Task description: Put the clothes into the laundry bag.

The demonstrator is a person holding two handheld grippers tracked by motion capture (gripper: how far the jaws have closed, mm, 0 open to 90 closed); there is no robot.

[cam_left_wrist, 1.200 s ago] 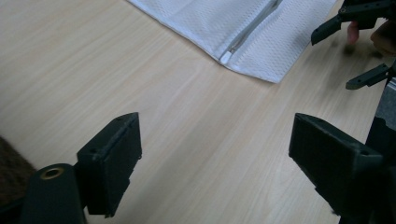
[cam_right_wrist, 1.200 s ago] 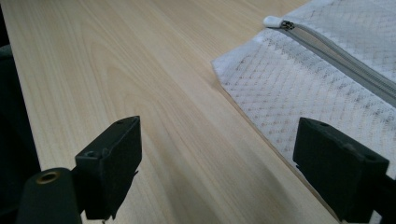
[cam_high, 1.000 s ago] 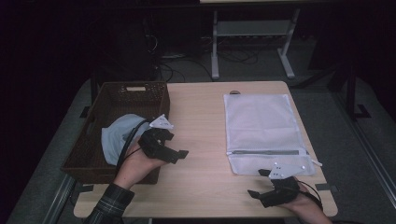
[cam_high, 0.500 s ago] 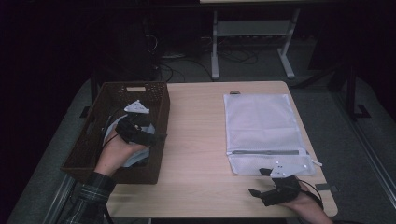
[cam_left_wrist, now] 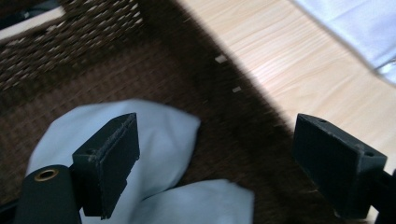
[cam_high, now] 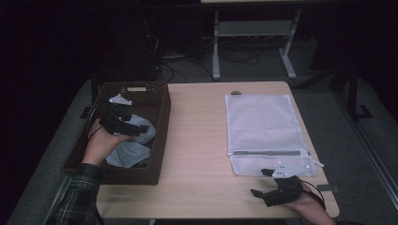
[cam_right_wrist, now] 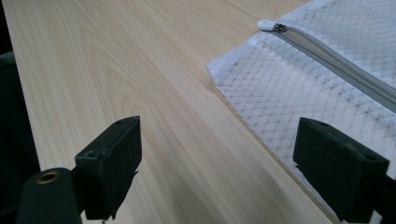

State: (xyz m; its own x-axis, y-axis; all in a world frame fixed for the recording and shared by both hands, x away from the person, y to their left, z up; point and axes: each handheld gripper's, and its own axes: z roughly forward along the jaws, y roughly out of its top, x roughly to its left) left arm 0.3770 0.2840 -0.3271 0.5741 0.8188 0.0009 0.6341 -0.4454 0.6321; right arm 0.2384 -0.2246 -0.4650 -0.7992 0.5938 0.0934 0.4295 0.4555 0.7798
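Observation:
A dark woven basket stands at the table's left side with a light blue cloth bunched inside it. My left gripper hovers open inside the basket, just above the cloth. In the left gripper view its jaws stand wide apart over the cloth and the basket floor, gripping nothing. A white mesh zipper bag lies flat on the right. My right gripper rests open near the table's front edge, by the bag's near left corner, with its zipper closed.
The basket's right wall separates the cloth from the bare wooden tabletop. A metal table frame and cables stand on the dark floor behind the table. A grey mat lies around it.
My left hand has swung left from the tabletop beside the basket to inside the basket, over the blue cloth. The right gripper has stayed put.

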